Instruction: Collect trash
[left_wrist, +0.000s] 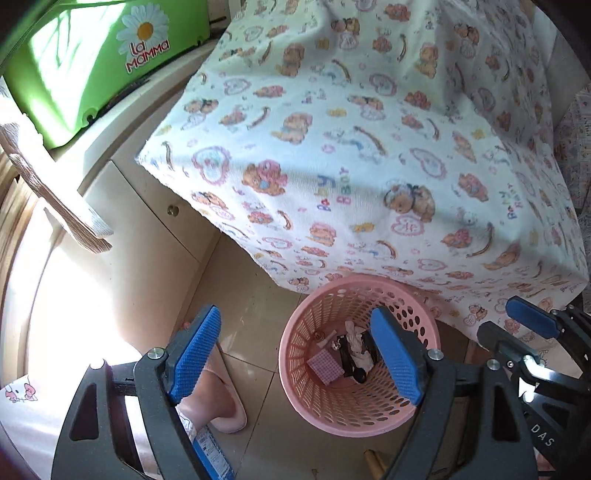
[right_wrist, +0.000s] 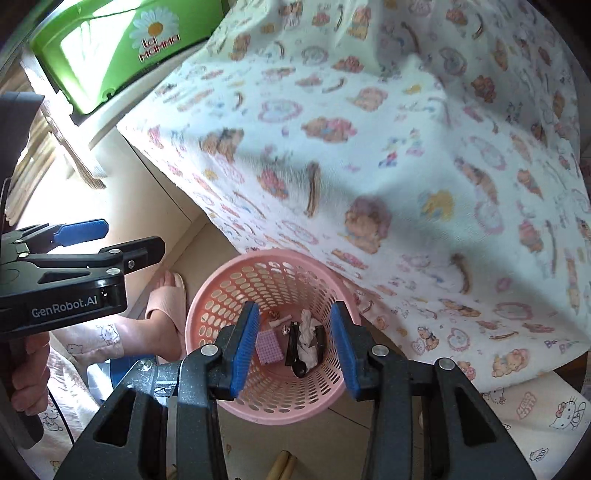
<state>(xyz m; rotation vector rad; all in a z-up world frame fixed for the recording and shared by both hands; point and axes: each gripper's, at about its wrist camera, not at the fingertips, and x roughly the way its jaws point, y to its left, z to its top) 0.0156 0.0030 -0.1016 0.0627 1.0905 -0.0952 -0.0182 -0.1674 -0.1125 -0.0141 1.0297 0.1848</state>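
Pink perforated basket (right_wrist: 207, 314) holds crumpled trash (right_wrist: 306, 338).

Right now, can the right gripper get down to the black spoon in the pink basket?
Probably yes. The right gripper hangs open above the pink basket, whose mouth is uncovered. The black spoon lies at the bottom beside crumpled tissue, partly against it.

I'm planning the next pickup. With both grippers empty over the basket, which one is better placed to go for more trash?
Neither clearly: left gripper and right gripper both hang open and empty above the pink basket, and no loose trash shows outside it.
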